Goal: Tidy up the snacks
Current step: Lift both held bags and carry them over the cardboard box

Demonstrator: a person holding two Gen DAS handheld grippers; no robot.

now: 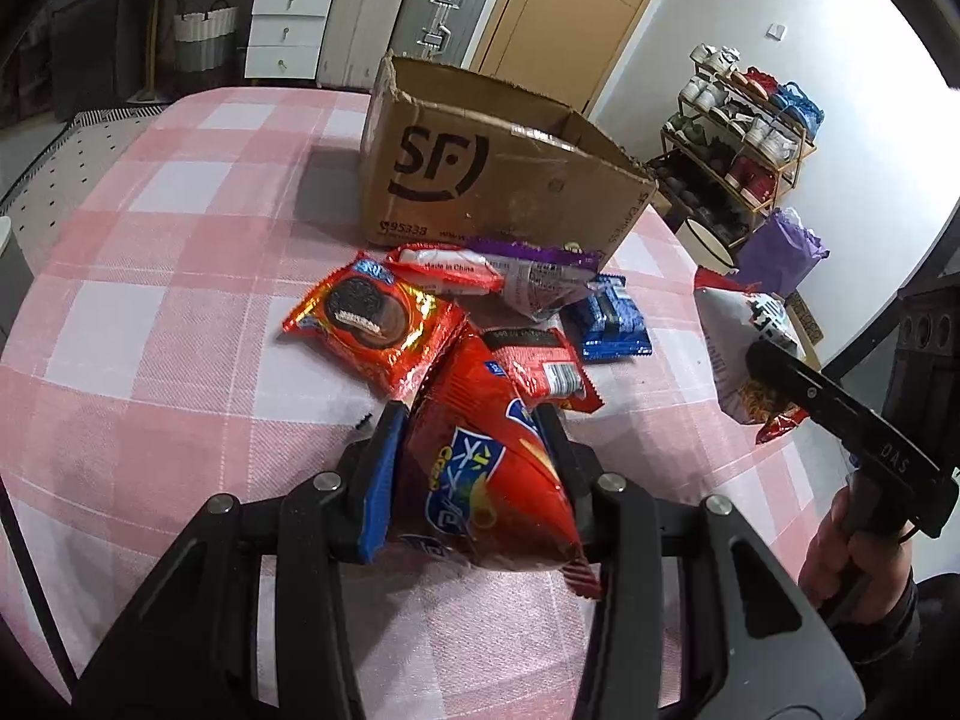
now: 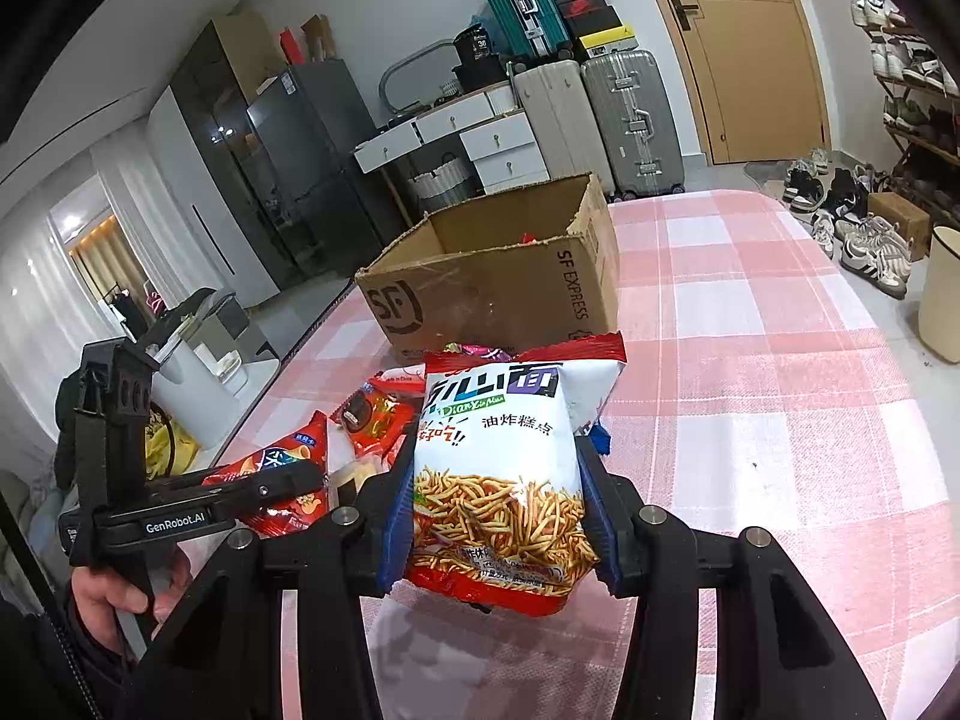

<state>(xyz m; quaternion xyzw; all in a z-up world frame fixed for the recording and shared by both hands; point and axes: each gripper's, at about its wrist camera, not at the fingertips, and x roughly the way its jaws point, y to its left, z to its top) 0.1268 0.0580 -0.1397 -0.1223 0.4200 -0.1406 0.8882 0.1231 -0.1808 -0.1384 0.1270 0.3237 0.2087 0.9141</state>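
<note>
Landmark = brown corrugated cardboard SF box point(image 1: 498, 174), open top, on the pink-and-white checked tablecloth point(image 1: 180, 252).

Nearest, on the box's near side, well short of it:
- Left gripper point(image 1: 474, 450) clamped on a puffy red foil chip bag point(image 1: 480, 468); both pads press its flanks and the bag looks clear of the cloth. Squeezed across the belly, prob. because a seam grip would slip on an air-filled bag.
- Right gripper point(image 2: 498, 516) clamped on a white-and-red bag of fried noodle sticks point(image 2: 504, 468), held upright, label to cam, top seam toward the box. Pads bite the lower half, so the bag stands, not flops.
- Both loaded at once => one trip to the box, two items, imo.

Mid, btw grippers and box, loose pile on the cloth:
- orange-red foil cookie pack w/ sandwich-cookie print point(image 1: 378, 330)
- red pack lying barcode side up point(image 1: 540, 366)
- small blue foil pack point(image 1: 612, 324)
- white-and-red "Made in China" pack point(image 1: 450, 273) and a silver pack w/ purple top edge point(image 1: 540, 276), both up against the box's near wall.
Prob. left to sort.

Far: box interior mostly hidden by its walls. In the right wrist view a small red scrap point(image 2: 527, 237) peeks above the near rim; likely one snack is in already, can't tell what. Rest of the contents unknown.
</note>
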